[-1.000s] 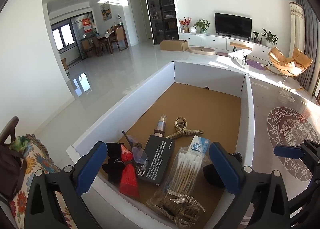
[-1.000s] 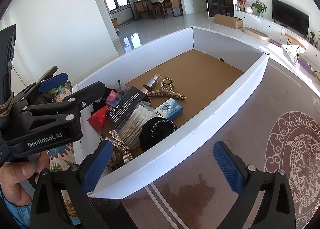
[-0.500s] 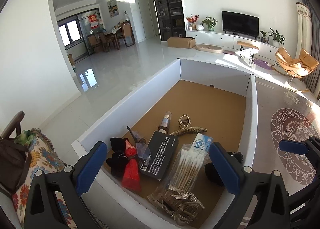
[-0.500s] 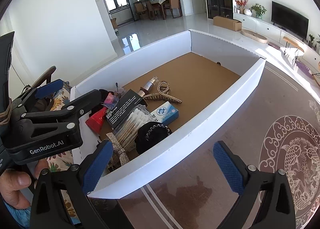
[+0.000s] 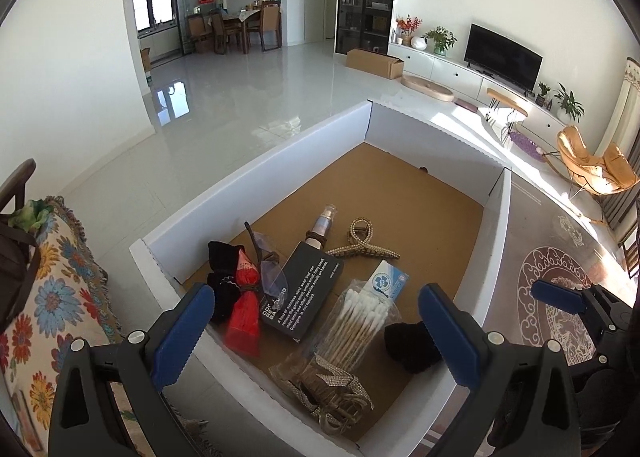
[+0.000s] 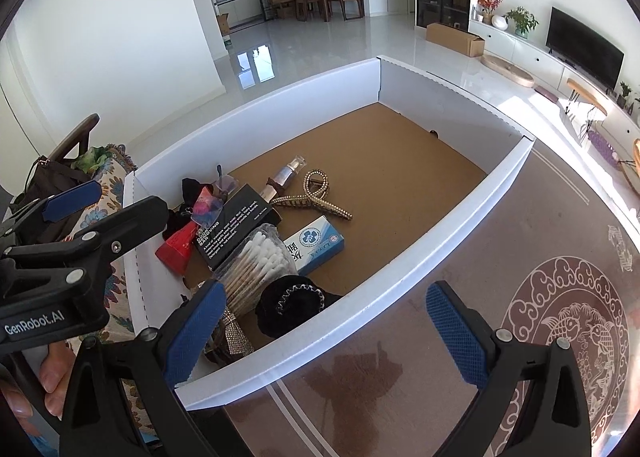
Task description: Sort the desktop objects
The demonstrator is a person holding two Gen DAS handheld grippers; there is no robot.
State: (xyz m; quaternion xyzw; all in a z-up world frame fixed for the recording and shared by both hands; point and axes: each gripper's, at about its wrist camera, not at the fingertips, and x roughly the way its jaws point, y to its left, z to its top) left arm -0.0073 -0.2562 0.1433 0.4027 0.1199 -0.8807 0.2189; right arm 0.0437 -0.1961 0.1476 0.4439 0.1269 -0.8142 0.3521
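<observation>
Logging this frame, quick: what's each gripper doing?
Left gripper: open, holding nothing, above the box.
Right gripper: open, holding nothing.

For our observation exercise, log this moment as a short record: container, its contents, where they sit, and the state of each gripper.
container: white-walled box with brown floor
contents: black box, cotton swabs, blue-white carton, beaded hair clip, red pouch, black scrunchie
placement: clustered at near end; far end bare
left gripper: open, empty
right gripper: open, empty
</observation>
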